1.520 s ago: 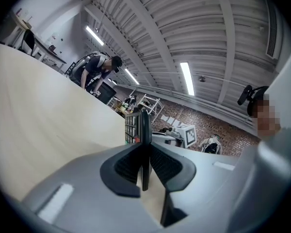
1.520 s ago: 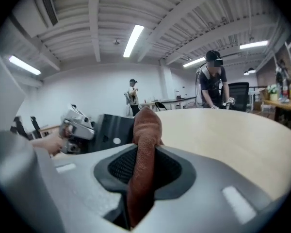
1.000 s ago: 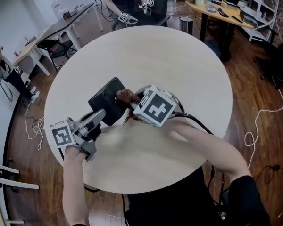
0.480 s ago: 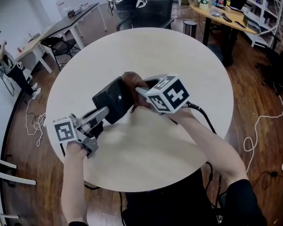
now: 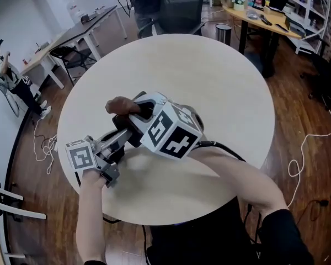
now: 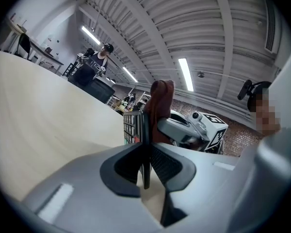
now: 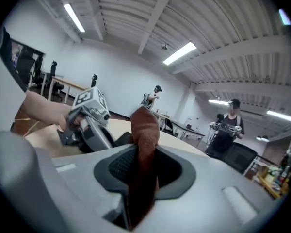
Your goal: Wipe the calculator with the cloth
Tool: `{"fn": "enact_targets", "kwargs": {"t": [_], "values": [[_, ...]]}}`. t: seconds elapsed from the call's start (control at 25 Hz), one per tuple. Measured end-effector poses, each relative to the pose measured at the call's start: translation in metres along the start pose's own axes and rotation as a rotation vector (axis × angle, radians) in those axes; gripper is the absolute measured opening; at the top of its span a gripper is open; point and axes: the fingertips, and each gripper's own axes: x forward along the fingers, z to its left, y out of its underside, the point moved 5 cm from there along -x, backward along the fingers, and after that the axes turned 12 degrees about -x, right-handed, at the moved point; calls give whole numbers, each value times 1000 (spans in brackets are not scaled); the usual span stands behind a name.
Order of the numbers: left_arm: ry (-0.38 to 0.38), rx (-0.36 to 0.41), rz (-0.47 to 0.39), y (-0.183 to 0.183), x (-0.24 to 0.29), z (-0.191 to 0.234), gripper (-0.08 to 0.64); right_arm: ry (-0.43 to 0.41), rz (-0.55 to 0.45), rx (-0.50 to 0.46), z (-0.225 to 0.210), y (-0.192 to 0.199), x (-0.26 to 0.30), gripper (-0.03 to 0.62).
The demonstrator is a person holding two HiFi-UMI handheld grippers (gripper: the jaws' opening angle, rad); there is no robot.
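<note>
Desks [image 5: 77,35] & office chair [image 5: 179,10] stand well beyond round table [image 5: 220,81]; R gripper [image 5: 133,110] w/ its marker cube [image 5: 168,128] blocks most of calculator [image 6: 134,125] in head view. L gripper [image 6: 146,164] jaws narrow, clamped on calculator's edge, calculator upright. R jaws pinch brown cloth [image 7: 144,130], which sits at calculator's top.

Left tool [image 5: 121,138] and right tool [image 5: 133,114]: grey moulded shells with black ribbed pads [image 6: 167,163], each bearing a white cube [image 5: 170,130] printed with black square markers. A black cable [image 5: 218,145] leaves the right tool; the person's top [image 5: 281,231] is dark and short-sleeved.
</note>
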Motion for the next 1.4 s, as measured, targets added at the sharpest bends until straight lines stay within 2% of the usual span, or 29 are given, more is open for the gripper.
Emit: {"fn": "enact_targets", "kwargs": {"t": [0.12,0.2,0.28,0.32,0.4,0.56,0.72,0.76,0.84,1.0,1.08,1.16,1.24,1.4], "values": [[1,1,0,0,-1,2,57,90,66,36,-20,22,5,92],[0,-1,0,1,-1,3,57,97,13,58,-22,19,-3,92],[-1,-6,-5,0,-1,3,57,51,-41,18,-9,8,-8,92],[-3,-9,-10,-1,-1,4,57,10,-37,-10,1,7,-8,92],[-7,-19,-18,0,-1,4,57,-67,9,-49,25,15,-6,92],[-15,-35,-28,0,-2,9,57,-160,120,-58,60,55,-9,92],[-18,-76,-48,3,-3,11,57,-262,239,-194,83,77,-20,92],[-13,-100,-53,4,-3,11,57,-266,246,-191,82,79,-25,92],[-27,-94,-50,4,-3,8,58,-240,222,-79,64,81,-33,92],[-88,22,1,6,2,-3,58,-108,103,361,5,99,-36,92],[-98,61,30,12,6,-7,60,-114,57,521,-8,105,-28,92],[-99,104,73,20,14,-14,82,-170,37,581,-7,104,-16,92],[-79,126,116,29,22,-22,163,-207,45,562,-4,103,-6,92],[26,89,160,30,24,-32,296,-237,54,515,-6,103,-4,92]]}}
